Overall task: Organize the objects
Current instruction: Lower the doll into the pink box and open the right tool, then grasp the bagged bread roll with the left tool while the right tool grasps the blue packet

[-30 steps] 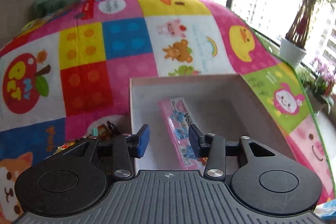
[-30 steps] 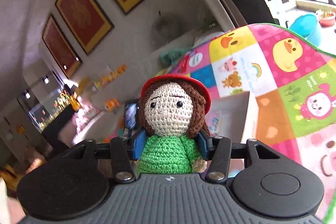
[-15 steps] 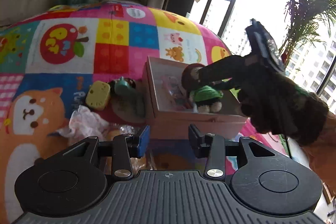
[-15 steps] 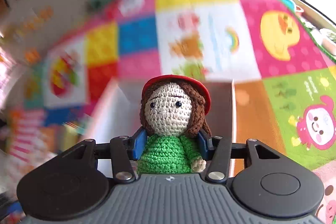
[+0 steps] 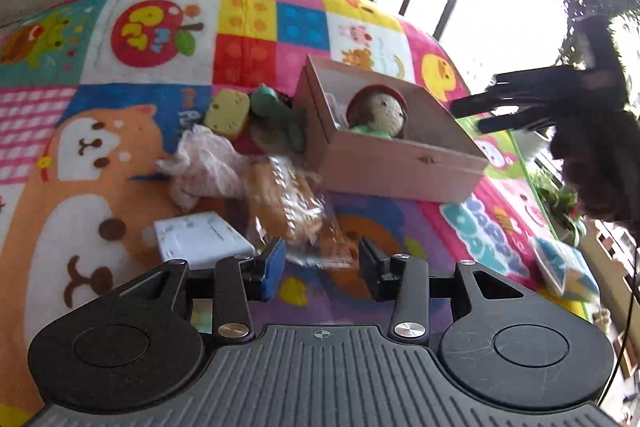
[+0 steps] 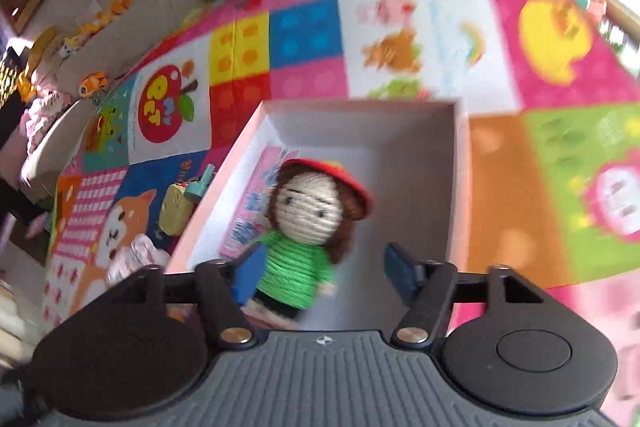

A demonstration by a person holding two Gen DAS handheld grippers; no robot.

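Observation:
A crocheted doll with a red hat and green top tilts inside the pink cardboard box, over a pink packet. My right gripper hovers at the box's near edge with its jaws opening. The doll's body is still between them; the right pad stands clear of it. In the left wrist view the doll rests in the box, with the right gripper just to its right. My left gripper is open and holds nothing, low over the mat in front of the box.
Left of the box on the colourful play mat lie a yellow toast toy, a green toy, a crumpled white bag, bagged bread and a flat white box. A blue packet lies at right.
The right gripper came down over the box with the doll and its jaws spread, so the doll now leans loose. The left gripper pulled back from the box toward the pile.

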